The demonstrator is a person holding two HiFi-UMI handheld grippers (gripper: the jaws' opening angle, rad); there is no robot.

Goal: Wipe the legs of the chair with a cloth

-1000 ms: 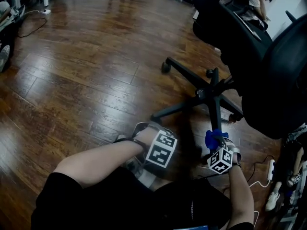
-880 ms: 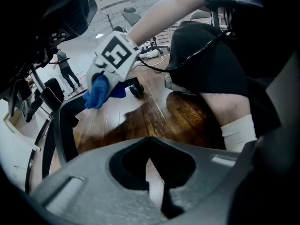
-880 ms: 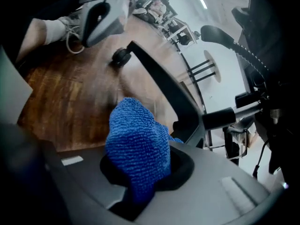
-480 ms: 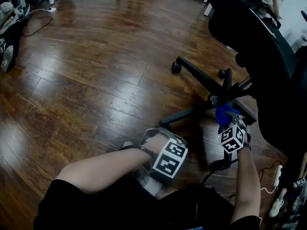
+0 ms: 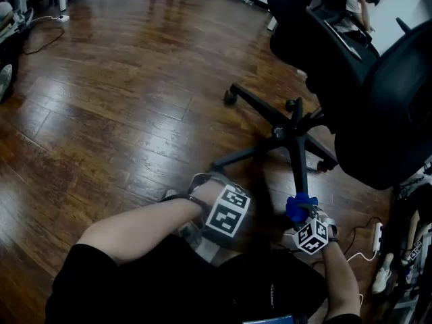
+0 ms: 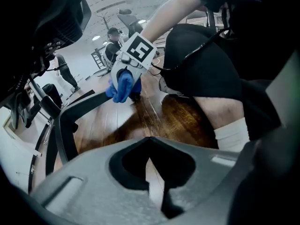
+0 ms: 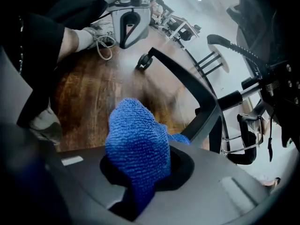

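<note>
Dark wooden floor is taking up most of the head view, and the black chair is standing on it at the right with its star of legs spreading from a central hub. The leg that matters now is running from that hub straight back toward the person, so its long axis is lying along the line on which the right gripper is pointing. That gripper's fingers are pinching a blue cloth, which is bulging out between them in a thick wad. The wad is sitting at the leg's outer end and appears to be touching it there, with the whole length of the leg stretching away ahead of it toward the hub. The right hand is therefore the nearer one and is lined up for the job; the next stroke is probably calling for a push forward along that axis. The left gripper is hovering low over the boards with its fingers pressed together on nothing. It is sitting near the caster of the neighbouring leg, which is angling off to the left, and it is taking no part in the wiping.
</note>
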